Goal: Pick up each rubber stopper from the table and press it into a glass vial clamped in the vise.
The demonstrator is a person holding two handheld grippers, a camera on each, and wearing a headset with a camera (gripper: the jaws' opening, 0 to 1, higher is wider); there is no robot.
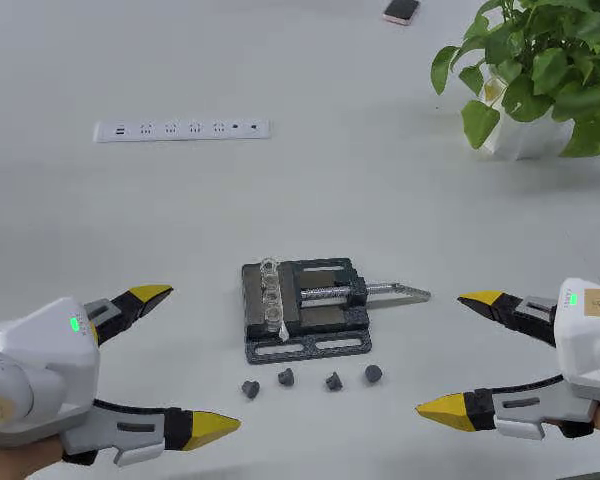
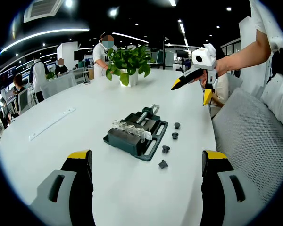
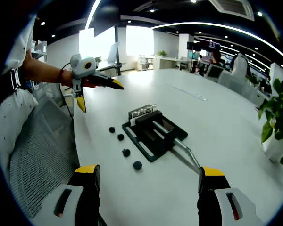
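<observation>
**Tongs wide and empty on either side of the stopper row**

The four stoppers (image 1: 311, 380) lie loose on the counter (image 1: 130, 220), in a short row just on my side of the vise (image 1: 320, 318). The row runs from left to right, along the near edge of the vise base, with a clear gap between each stopper and the next. The vials (image 1: 271, 296) stand upright, clamped at the left end of the vise. Their row runs away from me, across the line of the stoppers. As far as I can tell their mouths are open and no stopper is seated yet.

My left tongs (image 1: 200, 358) hang above the counter to the left of the row and my right tongs (image 1: 441, 352) to the right. Both point inward, toward the vise. Each pair is spread wide and holds nothing, with its two jaws lying roughly level, one farther from me and one nearer.

The stoppers lie inward of both pairs of tips, and lower. The near tip of the left tongs is close to the leftmost stopper (image 1: 251, 388). The right tongs stand a little farther from the rightmost stopper (image 1: 373, 373). I judge the left tongs slightly better placed for the first pick, which calls for a short reach inward and down. The vials also sit on that side of the vise.
</observation>
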